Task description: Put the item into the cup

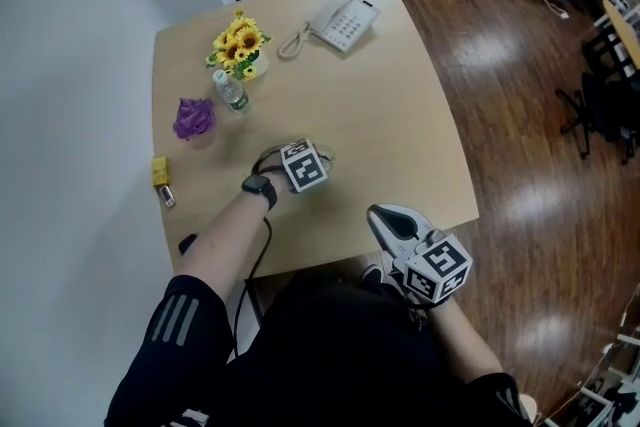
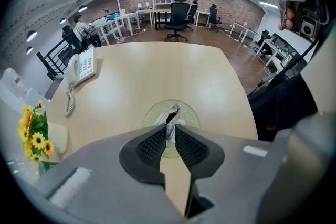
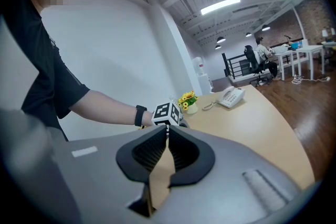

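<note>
A clear glass cup [image 2: 185,114] stands on the wooden table [image 1: 400,125], right under my left gripper [image 1: 318,158]. In the left gripper view a thin silvery packet [image 2: 171,122] stands upright between the jaw tips of my left gripper [image 2: 170,128], over the cup's mouth. The jaws are slightly apart around it, open. In the head view the marker cube [image 1: 303,165] hides the packet and most of the cup. My right gripper [image 1: 378,213] hangs off the table's near edge, shut, with nothing in it. The right gripper view shows my right gripper [image 3: 168,131] pointing toward the left gripper's cube [image 3: 169,112].
At the table's far side lie a white telephone [image 1: 341,21] and a vase of sunflowers [image 1: 238,43]. A water bottle [image 1: 231,91], a purple bunch [image 1: 194,118] and a small yellow object [image 1: 160,171] sit along the left edge. Office chairs [image 2: 177,19] stand beyond the table.
</note>
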The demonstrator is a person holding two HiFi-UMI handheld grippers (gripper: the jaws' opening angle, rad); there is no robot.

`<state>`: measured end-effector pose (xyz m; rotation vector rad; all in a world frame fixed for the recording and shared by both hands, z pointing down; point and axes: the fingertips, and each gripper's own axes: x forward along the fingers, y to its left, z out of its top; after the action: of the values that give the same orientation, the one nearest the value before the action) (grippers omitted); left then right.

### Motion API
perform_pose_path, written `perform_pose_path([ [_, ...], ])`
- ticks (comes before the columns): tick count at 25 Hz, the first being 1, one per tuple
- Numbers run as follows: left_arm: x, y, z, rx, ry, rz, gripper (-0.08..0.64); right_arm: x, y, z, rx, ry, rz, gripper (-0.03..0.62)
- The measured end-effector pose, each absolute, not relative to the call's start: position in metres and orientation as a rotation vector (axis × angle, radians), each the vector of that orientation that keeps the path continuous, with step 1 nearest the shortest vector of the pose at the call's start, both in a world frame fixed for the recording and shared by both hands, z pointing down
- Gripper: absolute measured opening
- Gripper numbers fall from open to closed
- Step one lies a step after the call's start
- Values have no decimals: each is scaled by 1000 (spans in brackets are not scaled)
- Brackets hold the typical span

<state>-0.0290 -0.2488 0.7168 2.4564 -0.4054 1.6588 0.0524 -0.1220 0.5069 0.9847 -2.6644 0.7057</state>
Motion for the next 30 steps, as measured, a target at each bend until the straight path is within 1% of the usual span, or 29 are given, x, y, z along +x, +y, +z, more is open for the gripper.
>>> perform_pose_path([
  [3,-30,-247,710,2481,-405,1616,76,53,-120,508,989,-2661,705,20],
  [6,-34,-248,698,2511,-428,1583,124,54,-119,509,993,-2660,704,20],
  [11,-45,-250,661,2575,-539,1460,147,52,-120,504,984,-2664,690,20],
  [14,-48,-247,624,2628,-652,1316,158,52,-122,501,979,-2675,673,20],
  [19,-58,-217,552,2718,-877,990,160,50,-119,486,945,-2702,635,20],
  [26,-78,-129,500,2697,-1126,768,159,53,-94,458,827,-2784,551,20],
  [30,-74,-78,477,2659,-1285,638,160,64,-65,444,739,-2832,507,20],
])
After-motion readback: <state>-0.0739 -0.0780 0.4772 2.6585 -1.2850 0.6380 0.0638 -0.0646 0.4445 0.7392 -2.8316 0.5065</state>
